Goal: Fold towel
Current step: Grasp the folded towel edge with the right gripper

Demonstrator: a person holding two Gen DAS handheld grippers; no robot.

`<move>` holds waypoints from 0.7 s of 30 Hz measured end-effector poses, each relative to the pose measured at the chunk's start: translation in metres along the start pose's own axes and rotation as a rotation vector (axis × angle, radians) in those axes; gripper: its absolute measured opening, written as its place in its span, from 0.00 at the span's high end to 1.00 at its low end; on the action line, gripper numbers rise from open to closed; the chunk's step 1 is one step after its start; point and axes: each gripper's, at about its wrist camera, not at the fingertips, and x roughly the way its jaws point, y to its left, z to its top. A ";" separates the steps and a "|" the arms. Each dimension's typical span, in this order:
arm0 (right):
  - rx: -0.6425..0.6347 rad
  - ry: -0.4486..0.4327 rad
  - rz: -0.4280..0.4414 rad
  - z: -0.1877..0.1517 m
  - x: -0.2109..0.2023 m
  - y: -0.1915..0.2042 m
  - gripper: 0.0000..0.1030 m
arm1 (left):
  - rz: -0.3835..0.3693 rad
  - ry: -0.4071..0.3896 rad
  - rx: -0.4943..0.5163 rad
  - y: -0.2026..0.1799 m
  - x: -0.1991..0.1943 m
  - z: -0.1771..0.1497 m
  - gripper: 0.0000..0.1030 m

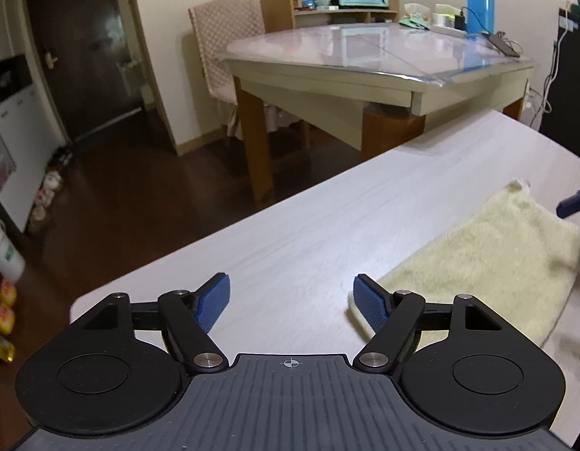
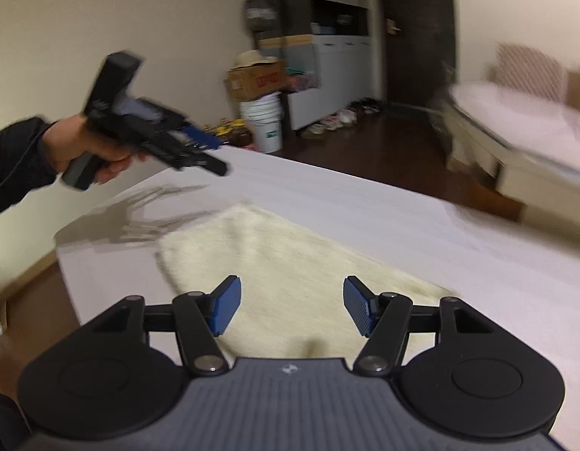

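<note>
Left wrist view: left gripper [image 1: 291, 302] spread wide, nothing between the pads, over bare white tabletop [image 1: 308, 221]. Cream towel [image 1: 489, 263] lies flat on the table to its right, its near corner just beside the right-hand pad.

Right wrist view, blurred: right gripper [image 2: 291, 306] spread, empty, above the towel [image 2: 290, 263]. A hand [image 2: 83, 146] holds the left gripper [image 2: 199, 143] above the table's far-left corner.

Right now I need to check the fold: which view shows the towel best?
The right wrist view: the towel lies nearly whole on the table, though blurred. The left wrist view is sharper but shows it at the right edge, partly behind a finger.
</note>
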 end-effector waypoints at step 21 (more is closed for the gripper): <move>-0.463 0.147 -0.140 0.025 0.113 0.143 0.74 | 0.026 -0.071 -0.081 0.028 -0.058 -0.052 0.10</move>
